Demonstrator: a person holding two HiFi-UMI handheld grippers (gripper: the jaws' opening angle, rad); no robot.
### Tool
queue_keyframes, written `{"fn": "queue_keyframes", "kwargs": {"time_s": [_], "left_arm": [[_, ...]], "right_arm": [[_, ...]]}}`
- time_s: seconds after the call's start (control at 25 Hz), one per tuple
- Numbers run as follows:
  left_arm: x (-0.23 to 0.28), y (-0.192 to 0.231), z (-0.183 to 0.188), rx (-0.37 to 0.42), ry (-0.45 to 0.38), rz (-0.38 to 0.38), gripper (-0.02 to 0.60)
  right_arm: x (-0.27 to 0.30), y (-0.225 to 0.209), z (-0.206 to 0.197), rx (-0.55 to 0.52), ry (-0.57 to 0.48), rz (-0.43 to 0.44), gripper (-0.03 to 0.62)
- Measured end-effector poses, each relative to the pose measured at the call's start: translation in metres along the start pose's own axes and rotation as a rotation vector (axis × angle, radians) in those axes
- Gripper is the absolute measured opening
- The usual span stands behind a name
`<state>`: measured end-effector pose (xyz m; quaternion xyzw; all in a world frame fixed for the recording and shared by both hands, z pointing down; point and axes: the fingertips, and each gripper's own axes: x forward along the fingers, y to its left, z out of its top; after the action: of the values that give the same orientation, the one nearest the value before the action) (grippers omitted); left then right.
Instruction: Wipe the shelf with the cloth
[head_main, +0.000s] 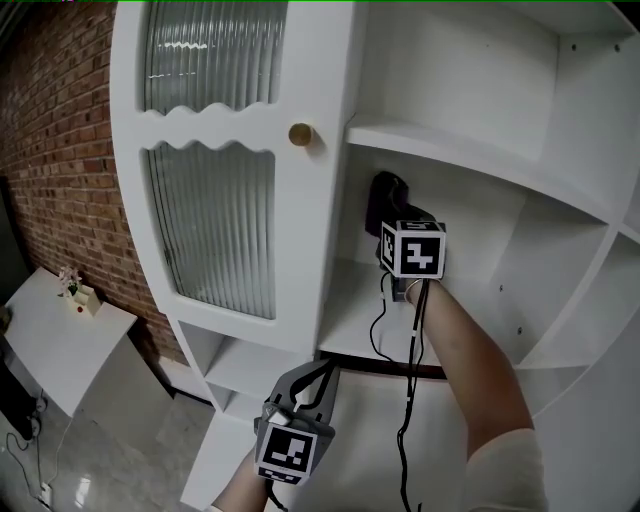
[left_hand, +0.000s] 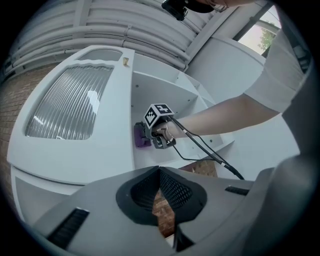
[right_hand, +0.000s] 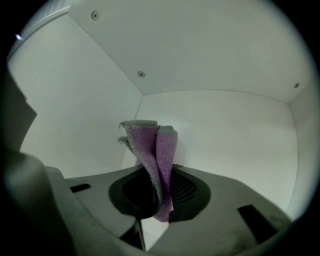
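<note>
Cloth: the purple cloth (right_hand: 156, 155) is pinched in my right gripper (right_hand: 156, 197). Its folds stand toward 12 o'clock out of the jaws and a short tail hangs toward 6.
Why so held: I judge the free folds are left ahead of the jaws so that fabric, not plastic, meets the surface.
Cloth's place: it is deep in the open compartment, near the back left corner and close to the shelf (head_main: 345, 315), though I cannot tell whether it touches.
Right gripper: it is clamped on the cloth, with my forearm reaching in over the shelf's front edge.
Left gripper: my left gripper (head_main: 318, 378) has its jaw tips together on nothing. It hangs at 7 o'clock from the right one, below the shelf, likely kept clear.
Door: the ribbed-glass door (head_main: 212, 225) stands at 9 o'clock of the compartment.
</note>
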<state>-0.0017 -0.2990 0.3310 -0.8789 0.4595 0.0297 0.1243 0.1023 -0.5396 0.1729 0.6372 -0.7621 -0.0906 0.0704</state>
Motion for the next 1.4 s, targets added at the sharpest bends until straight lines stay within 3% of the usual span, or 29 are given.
{"fn": "queue_keyframes", "kwargs": {"time_s": [0.44, 0.88, 1.12, 1.4], "left_arm": [[0.013, -0.040, 0.011, 0.009, -0.008, -0.060, 0.012], [0.027, -0.051, 0.012, -0.026, -0.005, -0.054, 0.012], [0.028, -0.052, 0.007, -0.026, 0.007, -0.037, 0.012], [0.020, -0.047, 0.006, -0.032, 0.013, -0.019, 0.012]], "right_arm": [[-0.028, -0.078, -0.021, 0.060, 0.010, -0.088, 0.083], [-0.063, -0.164, -0.044, 0.103, 0.045, -0.208, 0.083], [-0.086, -0.212, -0.048, 0.110, 0.080, -0.342, 0.083], [-0.095, -0.220, -0.049, 0.196, 0.067, -0.409, 0.080]]}}
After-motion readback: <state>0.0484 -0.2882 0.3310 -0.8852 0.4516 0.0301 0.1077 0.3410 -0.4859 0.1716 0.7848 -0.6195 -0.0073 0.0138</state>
